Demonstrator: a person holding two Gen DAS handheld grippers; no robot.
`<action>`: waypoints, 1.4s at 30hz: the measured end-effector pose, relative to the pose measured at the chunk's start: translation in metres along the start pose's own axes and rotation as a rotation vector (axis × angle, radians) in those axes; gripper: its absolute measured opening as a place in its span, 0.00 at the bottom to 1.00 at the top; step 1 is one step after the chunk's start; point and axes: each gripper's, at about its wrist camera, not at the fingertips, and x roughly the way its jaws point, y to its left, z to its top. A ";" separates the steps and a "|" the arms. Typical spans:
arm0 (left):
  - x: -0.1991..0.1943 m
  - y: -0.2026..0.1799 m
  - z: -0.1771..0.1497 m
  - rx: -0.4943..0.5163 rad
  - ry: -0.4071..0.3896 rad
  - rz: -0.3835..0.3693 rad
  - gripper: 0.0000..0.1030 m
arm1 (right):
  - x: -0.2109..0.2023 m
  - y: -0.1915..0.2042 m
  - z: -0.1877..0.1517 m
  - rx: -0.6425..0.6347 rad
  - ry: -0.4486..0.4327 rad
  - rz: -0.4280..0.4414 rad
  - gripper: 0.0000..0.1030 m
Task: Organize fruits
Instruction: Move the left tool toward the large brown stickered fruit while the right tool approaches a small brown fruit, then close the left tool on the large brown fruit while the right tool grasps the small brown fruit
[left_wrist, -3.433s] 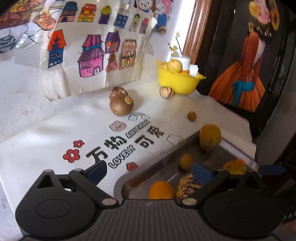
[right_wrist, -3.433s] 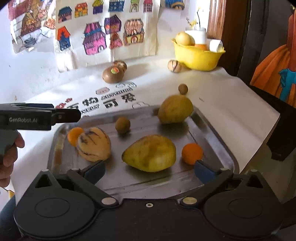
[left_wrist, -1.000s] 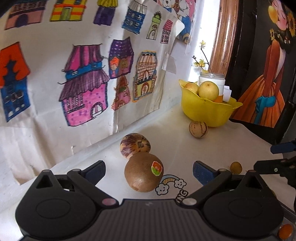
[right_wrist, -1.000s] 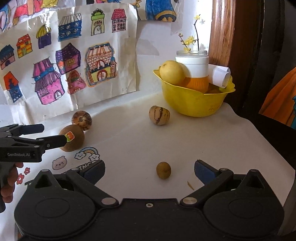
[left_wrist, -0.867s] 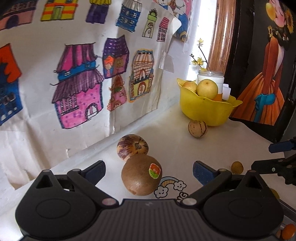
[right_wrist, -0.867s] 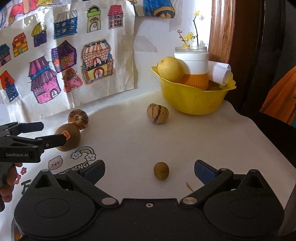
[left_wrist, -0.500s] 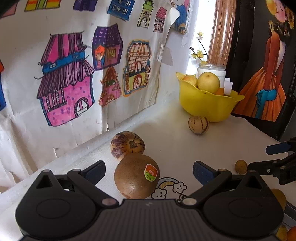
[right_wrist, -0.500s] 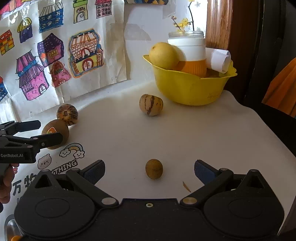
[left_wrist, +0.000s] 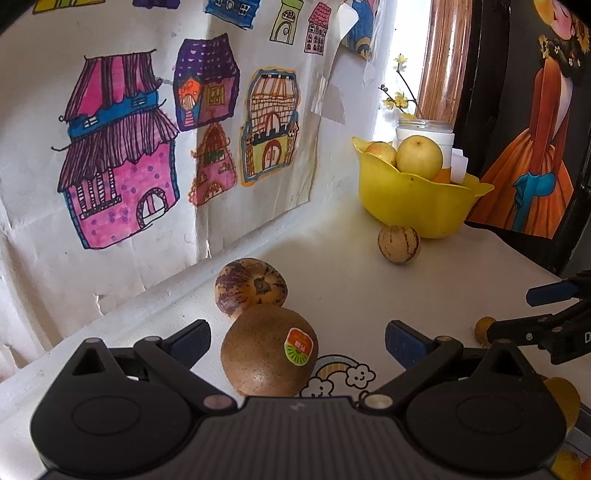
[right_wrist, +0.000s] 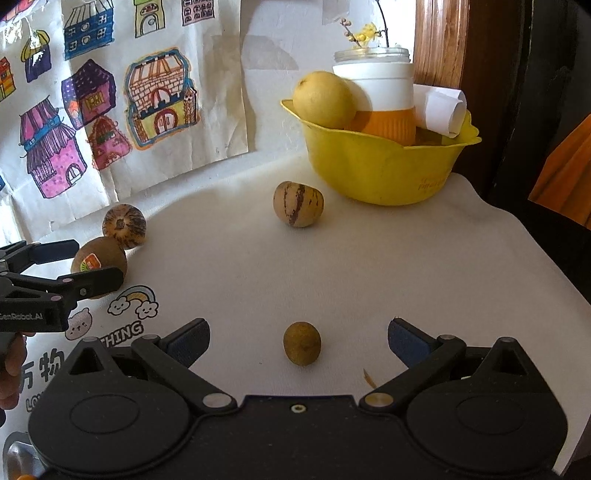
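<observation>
A brown kiwi (left_wrist: 269, 350) with a sticker lies on the white cloth between the fingers of my open left gripper (left_wrist: 297, 338), untouched. A purple-striped round fruit (left_wrist: 250, 286) sits just behind it. My open right gripper (right_wrist: 298, 341) straddles a small brown fruit (right_wrist: 301, 343) without touching it. A striped pale fruit (right_wrist: 298, 203) lies before the yellow bowl (right_wrist: 376, 166). The left gripper (right_wrist: 79, 267) and the kiwi (right_wrist: 99, 260) also show in the right wrist view. The right gripper (left_wrist: 546, 314) shows at the right edge of the left wrist view.
The yellow bowl (left_wrist: 413, 203) holds pears, a jar and rolled paper. House drawings (left_wrist: 122, 162) hang on the back wall. A painting (left_wrist: 535, 147) stands at right. The metal tray's corner (right_wrist: 14, 454) shows at bottom left, and the table edge (right_wrist: 554, 280) runs along the right.
Both grippers left the tray and moved forward across the cloth. The left one closed in around the kiwi, the right one around the small brown fruit. Both stayed open.
</observation>
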 end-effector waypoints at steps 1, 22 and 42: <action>0.000 0.000 0.000 -0.001 0.000 0.001 0.99 | 0.002 -0.001 -0.001 0.002 0.004 0.000 0.99; 0.013 0.005 -0.005 -0.007 0.020 0.008 0.82 | 0.027 -0.001 -0.006 -0.029 0.037 0.027 0.89; 0.015 0.009 -0.006 -0.011 0.031 0.018 0.72 | 0.035 0.003 -0.007 -0.040 0.054 0.038 0.82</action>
